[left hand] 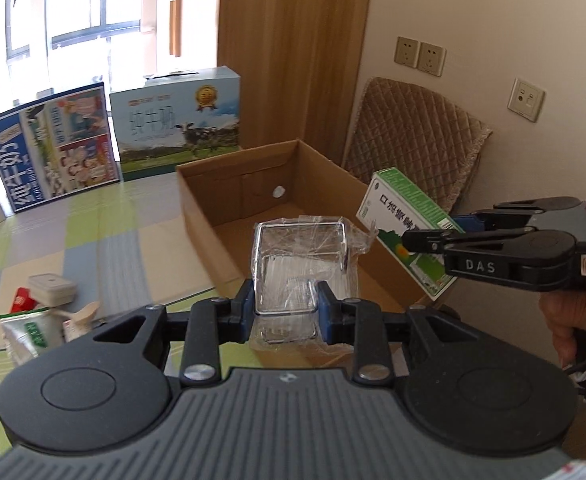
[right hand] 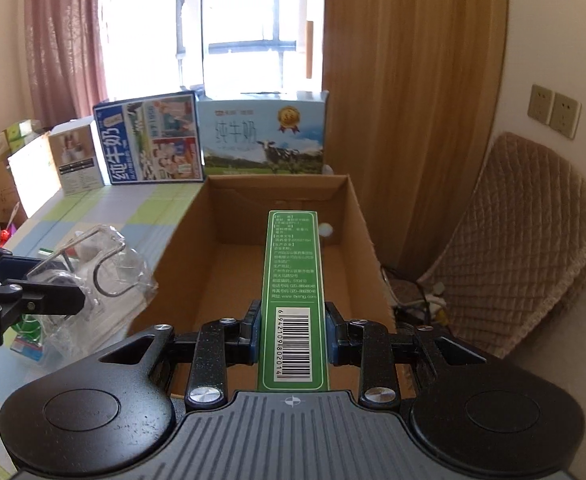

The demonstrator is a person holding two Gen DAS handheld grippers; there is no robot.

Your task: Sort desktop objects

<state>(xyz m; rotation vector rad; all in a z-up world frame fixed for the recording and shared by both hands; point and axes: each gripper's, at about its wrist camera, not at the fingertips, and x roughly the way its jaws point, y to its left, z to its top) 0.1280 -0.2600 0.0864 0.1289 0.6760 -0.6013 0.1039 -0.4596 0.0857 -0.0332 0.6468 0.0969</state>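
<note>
My left gripper (left hand: 286, 312) is shut on a chrome wire rack wrapped in clear plastic (left hand: 301, 256), held in the air just in front of the open cardboard box (left hand: 197, 200). In the right wrist view that wrapped rack (right hand: 105, 264) and the left gripper (right hand: 59, 300) show at the left, beside the box's left wall. My right gripper (right hand: 293, 334) is shut on a long green medicine carton (right hand: 293, 280) with a barcode, held over the inside of the cardboard box (right hand: 357, 216). From the left wrist view the green carton (left hand: 409, 216) hangs over the box's right side in the right gripper (left hand: 411, 238).
Two milk cartons (left hand: 53, 148) (left hand: 177, 120) stand at the table's far edge behind the box. A small lidded tub (left hand: 51, 288), a green-white pouch (left hand: 29, 332) and other small packets lie at the left on the checkered tablecloth. A padded chair (right hand: 513, 248) stands right of the box by the wall.
</note>
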